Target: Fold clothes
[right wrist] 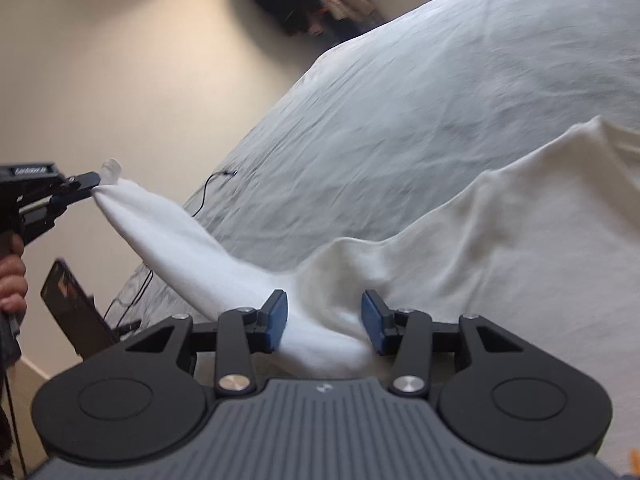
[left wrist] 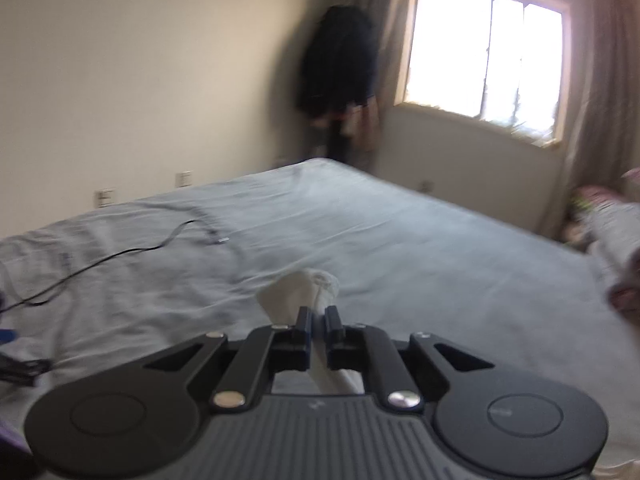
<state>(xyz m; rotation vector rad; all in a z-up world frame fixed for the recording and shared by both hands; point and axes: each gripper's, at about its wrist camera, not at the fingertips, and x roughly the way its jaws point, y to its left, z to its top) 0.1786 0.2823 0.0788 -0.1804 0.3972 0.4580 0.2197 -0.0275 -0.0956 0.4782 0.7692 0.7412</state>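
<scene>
A white garment [right wrist: 500, 248] lies on the pale blue bed [right wrist: 440, 92]. One sleeve [right wrist: 180, 240] of it is lifted off the bed to the left. My left gripper [left wrist: 319, 320] is shut on the sleeve's end, and white cloth [left wrist: 296, 288] bunches past its fingers. In the right wrist view that same left gripper [right wrist: 90, 184] pinches the sleeve tip at the far left. My right gripper [right wrist: 324, 314] stands open, its blue pads [right wrist: 278, 316] on either side of the raised fold where the sleeve joins the body.
A black cable [left wrist: 120, 254] runs across the bed near the wall. Dark clothes [left wrist: 340, 64] hang in the corner beside a bright window [left wrist: 484, 56]. A dark flat device [right wrist: 72, 308] leans at the bed's left edge. A hand [right wrist: 12, 284] holds the left gripper's handle.
</scene>
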